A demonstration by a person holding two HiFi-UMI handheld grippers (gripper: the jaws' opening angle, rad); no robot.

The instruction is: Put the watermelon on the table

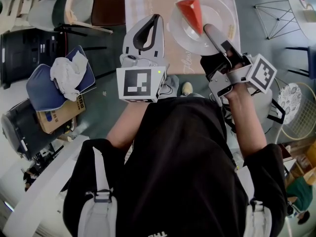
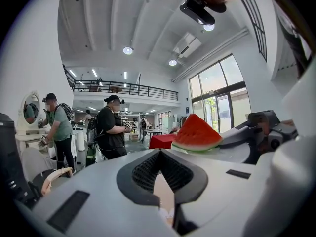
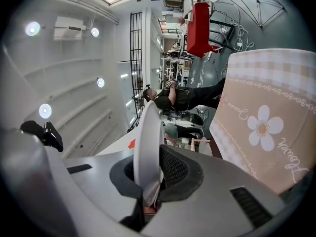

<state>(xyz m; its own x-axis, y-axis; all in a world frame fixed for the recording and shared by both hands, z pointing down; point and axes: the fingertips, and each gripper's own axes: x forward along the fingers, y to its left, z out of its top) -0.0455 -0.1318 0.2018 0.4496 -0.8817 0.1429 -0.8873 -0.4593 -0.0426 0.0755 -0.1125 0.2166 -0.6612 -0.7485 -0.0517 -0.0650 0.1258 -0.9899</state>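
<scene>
Head view: at the top centre stands a table [image 1: 148, 4] under a beige cloth with a checked border. Over its right part hangs a white plate [image 1: 215, 9], and on the plate lies the watermelon [image 1: 191, 11], a red wedge with its point toward the lower edge of the frame. The right gripper [image 1: 207, 29] reaches up from right of centre and pinches the plate's near rim. The left gripper [image 1: 157, 18] is just left of the plate, its jaws drawn together with nothing in them. At left is a chair with a blue cushion [image 1: 47, 90] bearing a crumpled white cloth [image 1: 66, 70].

Left gripper view: the left gripper [image 2: 159, 152] shows its dark pads meeting at the tips, empty. Right of centre, just beyond them, the watermelon [image 2: 197, 135] sits on the plate [image 2: 224, 154]. Two people [image 2: 111, 132] stand at the left, farther back in the hall.

Right gripper view: the right gripper [image 3: 150, 157] is clamped on the plate [image 3: 148, 132], seen edge-on between its pads. The flowered cloth [image 3: 266, 122] fills the right side.
</scene>
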